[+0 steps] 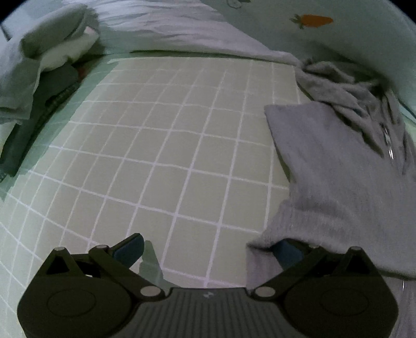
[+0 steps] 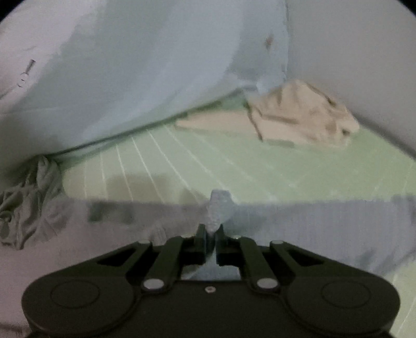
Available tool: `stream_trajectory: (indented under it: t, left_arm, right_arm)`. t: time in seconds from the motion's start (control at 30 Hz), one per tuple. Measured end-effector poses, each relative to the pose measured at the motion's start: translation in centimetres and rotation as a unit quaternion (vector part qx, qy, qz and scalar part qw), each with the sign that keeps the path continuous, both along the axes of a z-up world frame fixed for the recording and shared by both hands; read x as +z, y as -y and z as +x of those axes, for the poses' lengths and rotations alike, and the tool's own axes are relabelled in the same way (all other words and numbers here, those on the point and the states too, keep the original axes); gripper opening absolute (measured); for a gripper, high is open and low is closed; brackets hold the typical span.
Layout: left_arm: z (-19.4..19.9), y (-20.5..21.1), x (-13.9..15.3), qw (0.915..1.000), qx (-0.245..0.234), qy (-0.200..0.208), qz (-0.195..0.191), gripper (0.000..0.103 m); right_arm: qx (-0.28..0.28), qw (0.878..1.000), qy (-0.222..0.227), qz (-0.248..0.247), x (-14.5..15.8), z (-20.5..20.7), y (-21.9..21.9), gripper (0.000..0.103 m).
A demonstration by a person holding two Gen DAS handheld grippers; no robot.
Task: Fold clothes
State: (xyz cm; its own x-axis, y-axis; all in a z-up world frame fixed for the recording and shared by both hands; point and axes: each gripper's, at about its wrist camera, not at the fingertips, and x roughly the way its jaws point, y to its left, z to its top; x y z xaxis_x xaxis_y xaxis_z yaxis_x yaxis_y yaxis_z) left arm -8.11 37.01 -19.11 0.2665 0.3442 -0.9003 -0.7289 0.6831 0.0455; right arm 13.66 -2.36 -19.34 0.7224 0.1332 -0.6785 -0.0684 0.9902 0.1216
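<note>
Both claws work one grey garment (image 1: 338,169): the right gripper (image 2: 211,234) is clamped on a pinch of its ribbed edge, which stretches sideways across its front, while the left gripper (image 1: 208,249) stands wide apart, the cloth draped over its right finger (image 1: 286,251), the nearer free claw.

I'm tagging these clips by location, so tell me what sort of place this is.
Probably a bedroom, the work done on a bed: a green gridded mat spread on bedding, a carrot-print sheet behind, and clothes around it, such as the grey sweater and a beige garment.
</note>
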Motion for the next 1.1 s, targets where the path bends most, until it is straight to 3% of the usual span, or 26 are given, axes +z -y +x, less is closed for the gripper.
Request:
stream_trajectory:
  t: [0.13,0.33,0.53,0.63,0.7,0.77,0.83,0.9,0.97,1.1]
  left_arm:
    - [-1.1,-0.1,0.3,1.0000,-0.001,-0.007,-0.006,0.103]
    - [-1.7,-0.2,1.0,0.9999,-0.006,-0.014,0.001,0.103]
    - [-2.3,0.6,1.6,0.9996,-0.022,-0.015,0.010,0.103]
    - [-2.7,1.0,2.0,0.9995,-0.027,-0.008,0.010,0.103]
    - [-2.9,1.3,2.2,0.9994,-0.032,-0.006,0.015,0.103]
    - [-3.1,1.7,2.6,0.9991,-0.037,-0.004,0.020,0.103]
    - [-3.4,2.0,3.2,0.9988,-0.041,0.000,0.028,0.103]
    - [-3.4,2.4,3.7,0.9983,-0.046,0.008,0.033,0.103]
    - [-3.4,2.9,4.2,0.9978,-0.052,0.016,0.037,0.103]
    - [-3.0,4.2,5.1,0.9963,-0.069,0.035,0.037,0.103]
  right_arm:
    - [-0.016,1.000,-0.005,0.004,0.0,-0.5,0.2,0.012]
    - [0.019,0.999,0.041,-0.005,2.5,-1.9,-1.8,0.009]
    - [0.112,0.990,0.070,0.050,5.6,-4.7,-6.9,0.008]
    - [0.177,0.980,0.059,0.073,5.6,-6.8,-10.6,0.008]
    - [0.223,0.971,0.022,0.082,4.3,-8.0,-13.2,0.015]
    - [0.266,0.960,-0.036,0.074,2.2,-8.7,-15.6,0.056]
    - [0.285,0.955,-0.064,0.040,0.9,-9.8,-17.0,0.060]
    - [0.299,0.953,-0.054,0.018,0.8,-10.9,-16.8,0.072]
    - [0.290,0.956,-0.045,0.020,1.3,-11.2,-15.5,0.096]
    - [0.230,0.973,-0.022,0.012,2.4,-11.1,-11.3,0.102]
